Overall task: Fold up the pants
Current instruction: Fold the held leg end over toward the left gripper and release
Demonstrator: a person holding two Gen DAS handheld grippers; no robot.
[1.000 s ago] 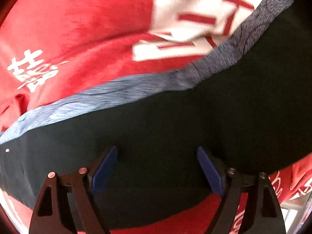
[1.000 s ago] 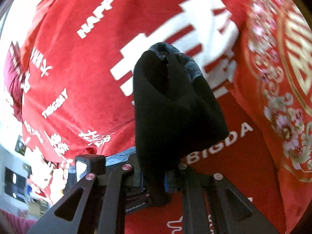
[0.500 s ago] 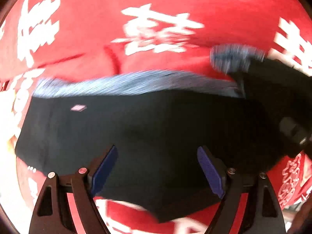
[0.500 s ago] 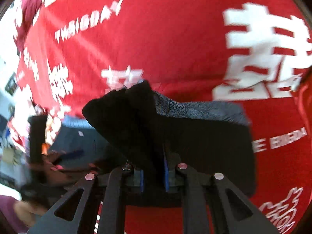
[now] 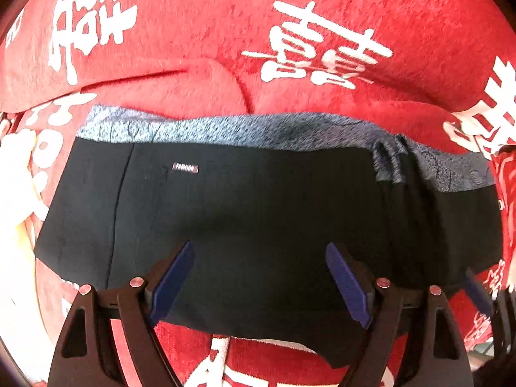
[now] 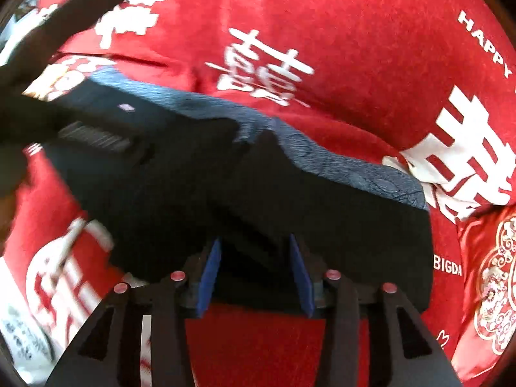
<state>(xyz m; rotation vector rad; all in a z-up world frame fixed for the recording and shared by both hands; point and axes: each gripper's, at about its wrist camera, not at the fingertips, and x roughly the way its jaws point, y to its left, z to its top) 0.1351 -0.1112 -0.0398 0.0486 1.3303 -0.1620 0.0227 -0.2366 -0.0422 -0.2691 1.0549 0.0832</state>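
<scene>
The black pants (image 5: pixel 258 213) lie folded into a wide flat block on the red blanket, with the grey-blue waistband (image 5: pixel 225 129) along the far edge and a small label (image 5: pixel 184 167) near the left. My left gripper (image 5: pixel 258 277) is open over the near edge of the pants, holding nothing. In the right wrist view the pants (image 6: pixel 258 187) lie the same way. My right gripper (image 6: pixel 256 274) is open just above their near edge. The right gripper also shows at the right edge of the left wrist view (image 5: pixel 480 293).
A red blanket (image 5: pixel 322 16) with white characters covers the whole surface. A crease in it runs behind the pants (image 5: pixel 161 74). A red patterned cushion (image 6: pixel 490 290) lies to the right. The other gripper's dark body (image 6: pixel 48 48) is blurred at upper left.
My right gripper held a bunched fold of the pants, laid it down over the rest, and has opened and let go. My left gripper stayed open and swung along the pants.
</scene>
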